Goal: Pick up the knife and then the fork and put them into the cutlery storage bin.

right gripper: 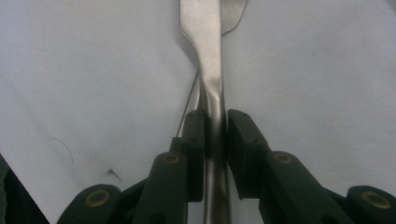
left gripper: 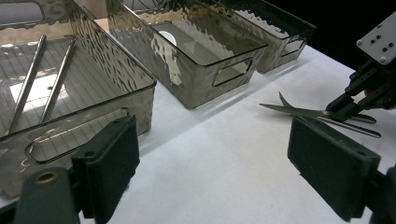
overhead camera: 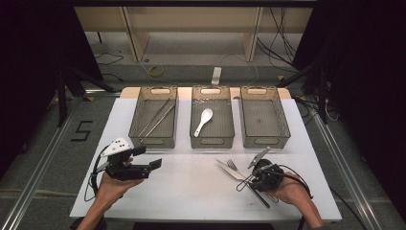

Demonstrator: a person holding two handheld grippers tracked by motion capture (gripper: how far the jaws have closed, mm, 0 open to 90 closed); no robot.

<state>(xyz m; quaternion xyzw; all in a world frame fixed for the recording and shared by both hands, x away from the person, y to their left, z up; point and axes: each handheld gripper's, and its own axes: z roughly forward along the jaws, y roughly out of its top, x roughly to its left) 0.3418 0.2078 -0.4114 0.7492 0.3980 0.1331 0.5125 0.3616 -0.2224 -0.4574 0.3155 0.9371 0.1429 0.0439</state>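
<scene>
Nearest the camera, two forearms come in from the bottom edge, each hand holding a gripper.

Right gripper [overhead camera: 257, 168]: jaws closed on the handle of a table knife [right gripper: 211, 88], pinched flat between the pads. The blade runs ahead of the jaws, low over the white table [overhead camera: 191, 187]. A fork [overhead camera: 233, 166] lies just beside it, tines toward the bins, and something thin shows behind the knife (likely that fork).

Left gripper [overhead camera: 143, 165]: jaws wide apart, holding nothing, hovering over the table near the left bin.

Doing this step well, as I judge it: lift straight up so the knife clears the fork without dragging it. Keep the grip firm, since a smooth metal handle could swivel. Carry it level to the chosen bin and lower it lengthwise before letting go.

Bins, three smoky translucent ones in a row at the far side:
- left bin [overhead camera: 152, 139]: a pair of metal chopsticks [overhead camera: 157, 117]
- middle bin [overhead camera: 212, 140]: one white spoon [overhead camera: 203, 121]
- right bin [overhead camera: 265, 140]: looks empty
</scene>
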